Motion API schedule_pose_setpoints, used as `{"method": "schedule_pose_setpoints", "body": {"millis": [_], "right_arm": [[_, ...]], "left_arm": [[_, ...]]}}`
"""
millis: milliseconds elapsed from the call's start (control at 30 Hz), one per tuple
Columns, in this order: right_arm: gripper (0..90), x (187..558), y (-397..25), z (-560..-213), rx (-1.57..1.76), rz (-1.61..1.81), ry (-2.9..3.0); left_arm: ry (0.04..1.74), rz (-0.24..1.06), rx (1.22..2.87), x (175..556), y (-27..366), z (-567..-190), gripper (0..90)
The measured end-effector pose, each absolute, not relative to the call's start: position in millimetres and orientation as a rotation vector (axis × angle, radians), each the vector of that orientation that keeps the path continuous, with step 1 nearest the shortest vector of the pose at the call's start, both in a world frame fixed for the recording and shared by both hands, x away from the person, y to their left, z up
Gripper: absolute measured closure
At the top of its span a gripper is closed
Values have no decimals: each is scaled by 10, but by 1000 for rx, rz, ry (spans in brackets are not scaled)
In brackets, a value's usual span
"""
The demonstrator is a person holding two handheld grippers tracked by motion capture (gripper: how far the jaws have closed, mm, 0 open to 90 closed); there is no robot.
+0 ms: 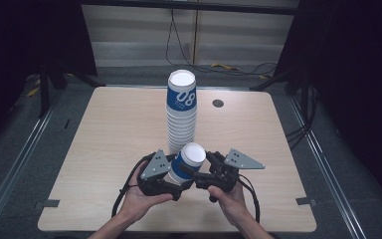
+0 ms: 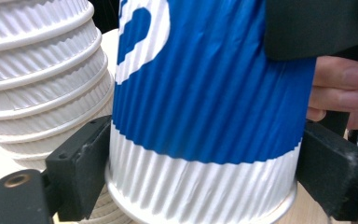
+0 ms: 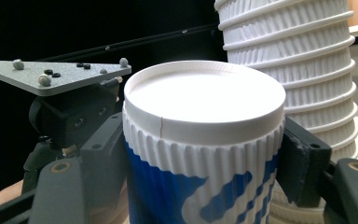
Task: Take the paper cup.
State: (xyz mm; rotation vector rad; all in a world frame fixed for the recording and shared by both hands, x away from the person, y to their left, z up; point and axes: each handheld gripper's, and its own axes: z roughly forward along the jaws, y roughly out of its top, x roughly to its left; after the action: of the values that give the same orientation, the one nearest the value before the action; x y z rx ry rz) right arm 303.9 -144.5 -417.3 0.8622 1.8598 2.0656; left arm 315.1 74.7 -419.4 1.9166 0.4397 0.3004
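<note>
- Blue-and-white ribbed paper cup (image 1: 188,163), upside down with its flat white base up, is held off the table near the front edge, just in front of the tall stack.
- In the left gripper view the cup (image 2: 205,116) shows a blue band above a white band, its rolled rim at the bottom; in the right gripper view its white base (image 3: 205,100) faces up.
- The left gripper (image 2: 200,168) is clamped on the cup's lower white band, one black jaw pressed to each side.
- The right gripper (image 3: 200,158) is also closed on the same cup, gripping it just under the base end.
- In the high view the left gripper (image 1: 171,172) and right gripper (image 1: 204,172) meet at the cup from either side, each held in a hand, left hand (image 1: 142,196) and right hand (image 1: 229,196).
- The tall stack of nested ribbed paper cups (image 1: 181,112), its top cup blue with white numerals, stands upright at the middle of the table, just beyond the held cup.
- The light wooden table (image 1: 109,134) carries a small dark round insert (image 1: 218,103) near its far edge.
</note>
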Motion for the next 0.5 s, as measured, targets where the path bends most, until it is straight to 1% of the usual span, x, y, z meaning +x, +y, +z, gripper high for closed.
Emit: {"method": "schedule_pose_setpoints", "body": {"millis": [200, 500], "right_arm": [[271, 3043, -1458, -4166, 858, 2074, 1862], [277, 3039, -1455, -4150, 844, 2073, 1870]], "left_arm": [[417, 326, 1925, 3142, 758, -4170, 140], [420, 313, 1908, 3138, 752, -4179, 114]]}}
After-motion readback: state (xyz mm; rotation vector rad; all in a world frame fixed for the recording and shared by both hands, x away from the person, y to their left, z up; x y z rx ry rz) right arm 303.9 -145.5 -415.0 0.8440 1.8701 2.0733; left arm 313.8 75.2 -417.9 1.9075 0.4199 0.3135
